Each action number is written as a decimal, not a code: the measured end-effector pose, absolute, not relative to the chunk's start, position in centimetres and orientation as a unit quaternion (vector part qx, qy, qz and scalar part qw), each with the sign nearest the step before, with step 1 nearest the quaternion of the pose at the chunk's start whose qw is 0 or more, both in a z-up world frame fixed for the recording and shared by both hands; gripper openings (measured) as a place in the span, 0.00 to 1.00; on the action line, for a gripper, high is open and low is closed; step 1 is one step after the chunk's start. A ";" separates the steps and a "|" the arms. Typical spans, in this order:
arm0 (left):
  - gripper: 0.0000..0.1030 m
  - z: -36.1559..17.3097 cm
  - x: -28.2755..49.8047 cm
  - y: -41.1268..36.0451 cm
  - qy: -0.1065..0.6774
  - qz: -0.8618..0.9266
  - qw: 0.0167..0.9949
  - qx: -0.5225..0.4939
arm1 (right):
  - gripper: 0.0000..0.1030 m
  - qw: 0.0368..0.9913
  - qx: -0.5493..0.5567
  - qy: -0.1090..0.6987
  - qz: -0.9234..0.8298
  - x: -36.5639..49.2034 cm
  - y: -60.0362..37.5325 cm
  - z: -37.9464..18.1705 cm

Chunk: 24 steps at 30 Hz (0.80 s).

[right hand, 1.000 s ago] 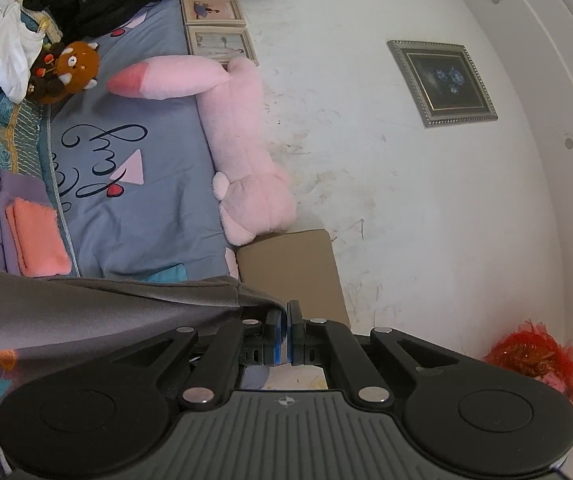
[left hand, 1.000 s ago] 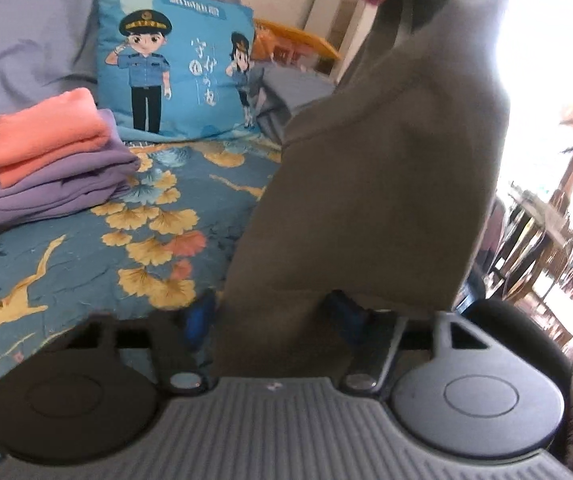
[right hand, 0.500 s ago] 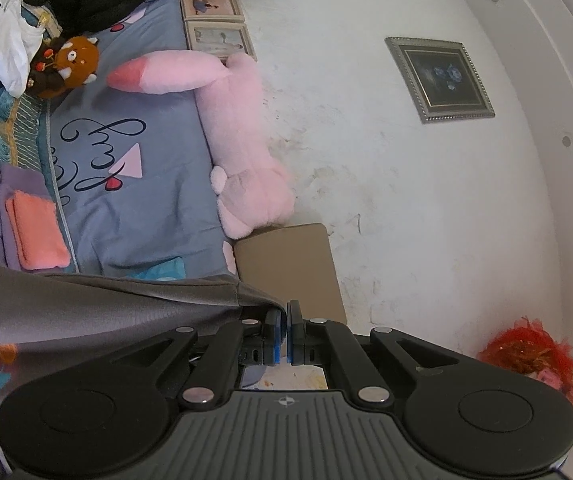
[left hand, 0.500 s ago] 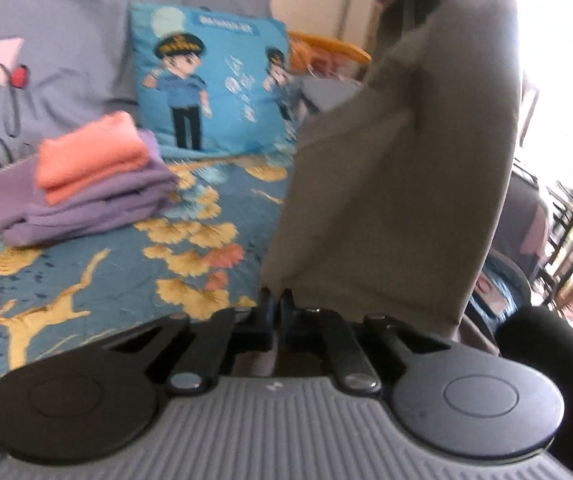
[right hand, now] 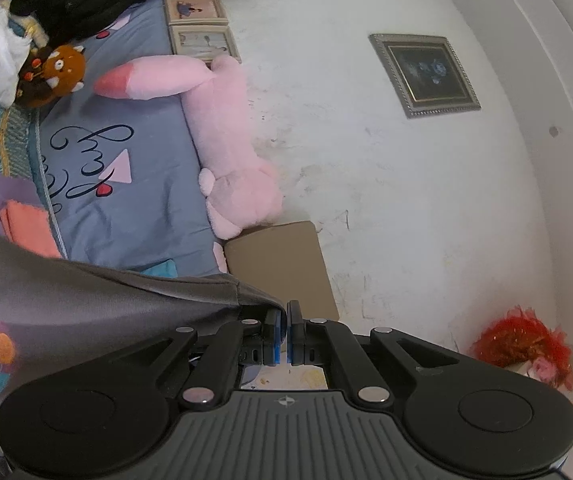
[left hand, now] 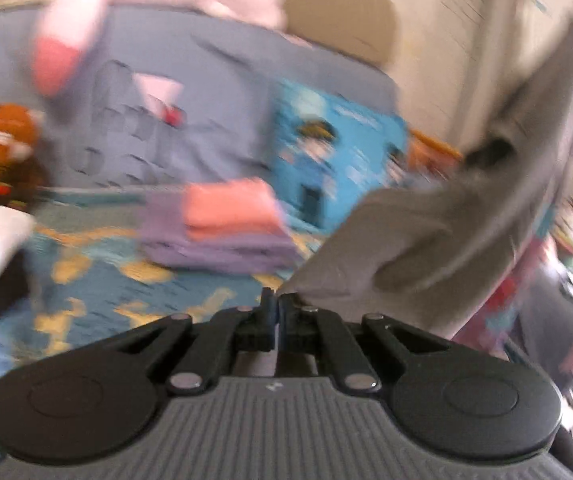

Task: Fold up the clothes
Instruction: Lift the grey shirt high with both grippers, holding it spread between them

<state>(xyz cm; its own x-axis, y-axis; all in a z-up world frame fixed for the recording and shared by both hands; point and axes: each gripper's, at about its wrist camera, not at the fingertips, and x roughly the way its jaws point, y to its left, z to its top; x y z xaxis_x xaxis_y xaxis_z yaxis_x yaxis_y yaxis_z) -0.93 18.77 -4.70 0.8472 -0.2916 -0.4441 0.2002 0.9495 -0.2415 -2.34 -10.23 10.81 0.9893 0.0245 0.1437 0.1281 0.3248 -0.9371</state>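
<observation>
Hanging between both clamped tongs [left hand: 275, 304] [right hand: 286, 320], grey garment [left hand: 426, 240].

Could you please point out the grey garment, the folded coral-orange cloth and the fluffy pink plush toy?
grey garment [right hand: 86, 300], right wrist view, on its draped upper fold.
folded coral-orange cloth [left hand: 228, 210], left wrist view, on its top.
fluffy pink plush toy [right hand: 222, 128], right wrist view, on its body.

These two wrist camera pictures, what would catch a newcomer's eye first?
Most striking is the grey garment, stretched in the air between the two shut grippers: the left gripper pinches one corner, the right gripper another edge. Behind it, on the blue patterned bedspread, sits a folded purple and orange stack. A long pink plush toy lies against the white wall.
</observation>
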 end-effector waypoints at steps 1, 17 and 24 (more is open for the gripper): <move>0.02 -3.8 -1.4 19.8 0.228 -0.112 0.962 -0.099 | 0.01 0.814 -0.576 -0.067 -0.036 -2.4 -10.2 10.9; 0.01 16.0 -5.7 25.4 0.031 0.017 0.998 -0.053 | 0.01 0.881 -0.456 -0.121 -0.044 -5.8 -10.3 19.7; 0.01 23.9 -10.5 27.1 -0.026 0.022 0.998 -0.054 | 0.01 0.892 -0.430 -0.140 -0.020 -8.9 -10.3 21.4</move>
<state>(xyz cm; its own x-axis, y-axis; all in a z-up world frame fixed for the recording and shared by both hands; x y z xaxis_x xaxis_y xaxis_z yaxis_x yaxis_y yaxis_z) -10.49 27.09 23.88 0.9977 0.0463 0.0491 -0.0407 0.9932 -0.1090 -8.88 -10.27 21.43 0.9602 0.0839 0.2663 0.1561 0.6295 -0.7611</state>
